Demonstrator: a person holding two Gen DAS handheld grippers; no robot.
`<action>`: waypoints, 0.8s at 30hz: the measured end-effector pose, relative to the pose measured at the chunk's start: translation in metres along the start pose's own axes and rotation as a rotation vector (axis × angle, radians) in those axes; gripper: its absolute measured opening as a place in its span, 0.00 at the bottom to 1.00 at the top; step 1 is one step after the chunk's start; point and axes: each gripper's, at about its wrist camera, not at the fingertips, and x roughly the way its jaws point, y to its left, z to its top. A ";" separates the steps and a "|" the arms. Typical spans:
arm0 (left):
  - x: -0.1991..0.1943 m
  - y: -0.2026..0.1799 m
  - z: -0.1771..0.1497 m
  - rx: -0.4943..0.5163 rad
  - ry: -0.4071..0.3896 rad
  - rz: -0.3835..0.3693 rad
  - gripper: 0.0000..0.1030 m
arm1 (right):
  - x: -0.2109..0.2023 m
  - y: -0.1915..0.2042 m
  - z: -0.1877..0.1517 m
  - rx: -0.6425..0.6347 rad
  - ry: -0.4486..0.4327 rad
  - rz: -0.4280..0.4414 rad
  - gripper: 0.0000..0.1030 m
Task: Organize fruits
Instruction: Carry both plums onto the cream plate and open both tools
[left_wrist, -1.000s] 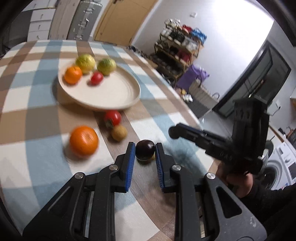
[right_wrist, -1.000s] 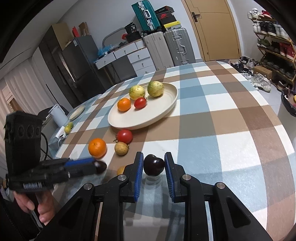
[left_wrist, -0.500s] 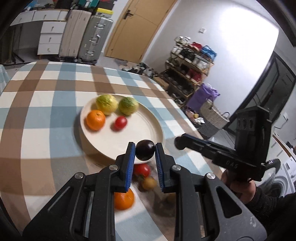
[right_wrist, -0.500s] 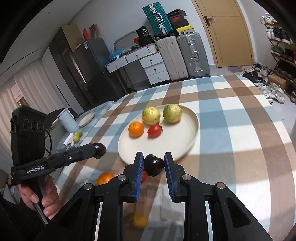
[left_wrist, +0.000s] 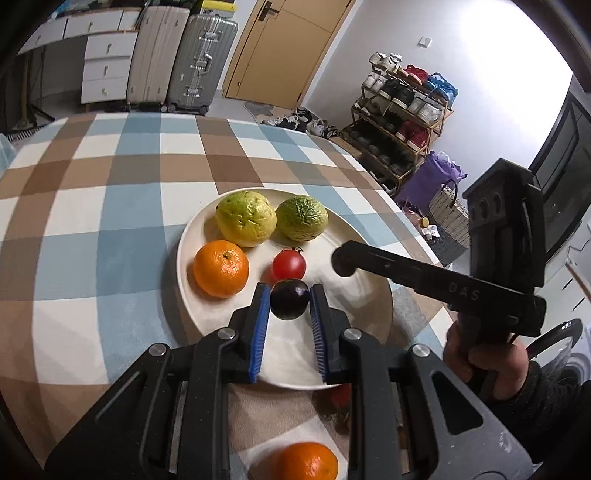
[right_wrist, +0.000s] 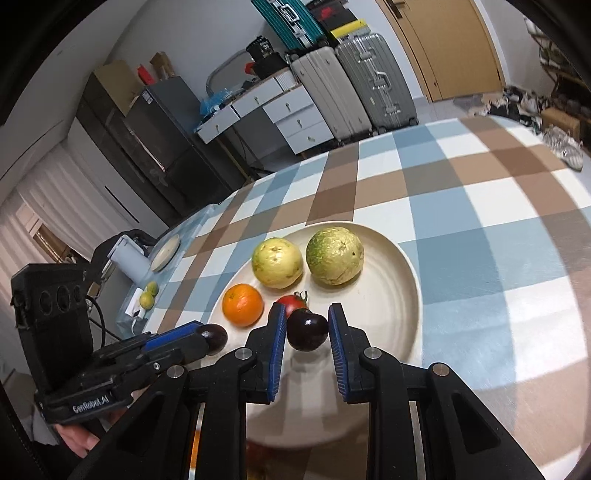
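A cream plate (left_wrist: 354, 295) (right_wrist: 399, 280) on the checked tablecloth holds two yellow-green guavas (left_wrist: 245, 218), an orange (left_wrist: 221, 268) and a red tomato (left_wrist: 289, 263). My left gripper (left_wrist: 290, 308) is shut on a dark plum (left_wrist: 290, 299) and holds it above the plate's near part. My right gripper (right_wrist: 306, 334) is shut on another dark plum (right_wrist: 307, 329), also above the plate. Each gripper shows in the other's view: the right gripper on the right side (left_wrist: 343, 263), the left gripper on the left side (right_wrist: 216, 338).
Another orange (left_wrist: 308, 461) and a red fruit (left_wrist: 341, 397) lie on the table before the plate, partly hidden by the left gripper. A small dish (right_wrist: 166, 253), a white object and two small green fruits (right_wrist: 147, 295) sit at the table's far left edge.
Both grippers have risen from the table with their plums and moved forward over the plate. The loose fruits on the table have dropped below the views.
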 end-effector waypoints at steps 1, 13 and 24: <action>0.002 0.001 0.001 0.001 0.001 0.001 0.19 | 0.004 -0.002 0.002 0.008 0.005 0.000 0.23; 0.018 0.000 0.013 0.039 -0.003 0.036 0.19 | 0.024 -0.012 0.013 0.054 0.018 0.001 0.24; -0.012 -0.011 0.015 0.042 -0.058 0.062 0.70 | -0.021 0.016 0.005 -0.002 -0.103 0.035 0.87</action>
